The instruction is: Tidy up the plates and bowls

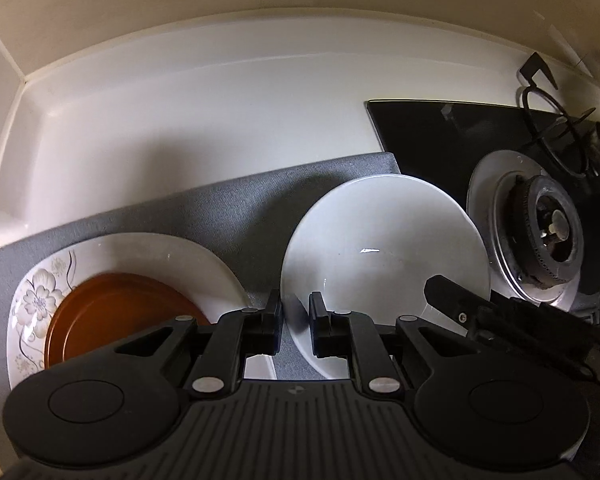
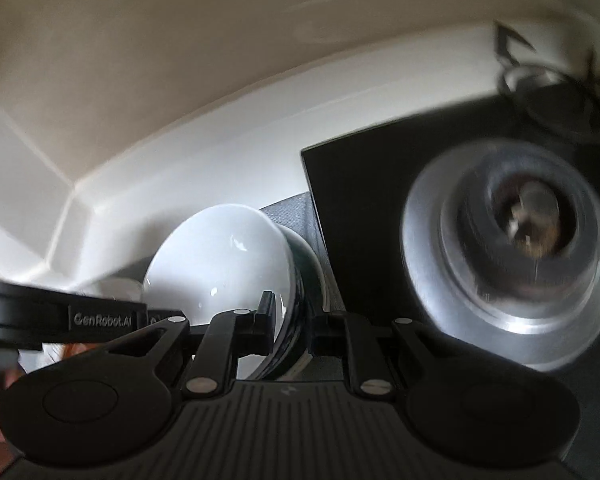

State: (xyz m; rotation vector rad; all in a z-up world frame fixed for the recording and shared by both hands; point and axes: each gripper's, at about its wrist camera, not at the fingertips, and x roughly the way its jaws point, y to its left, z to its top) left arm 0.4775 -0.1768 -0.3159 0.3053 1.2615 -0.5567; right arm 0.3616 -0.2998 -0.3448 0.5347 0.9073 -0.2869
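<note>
A white bowl stands on a grey mat. My left gripper straddles the bowl's left rim, its fingers close on either side of it. My right gripper straddles the bowl's right rim, one finger inside and one against the dark outer wall. The right gripper also shows at the bowl's right edge in the left wrist view. To the left, a brown plate lies on a white flowered plate.
A black glass hob with a gas burner lies right of the mat. A pan support sits behind the burner. White counter and cream walls close off the back and left.
</note>
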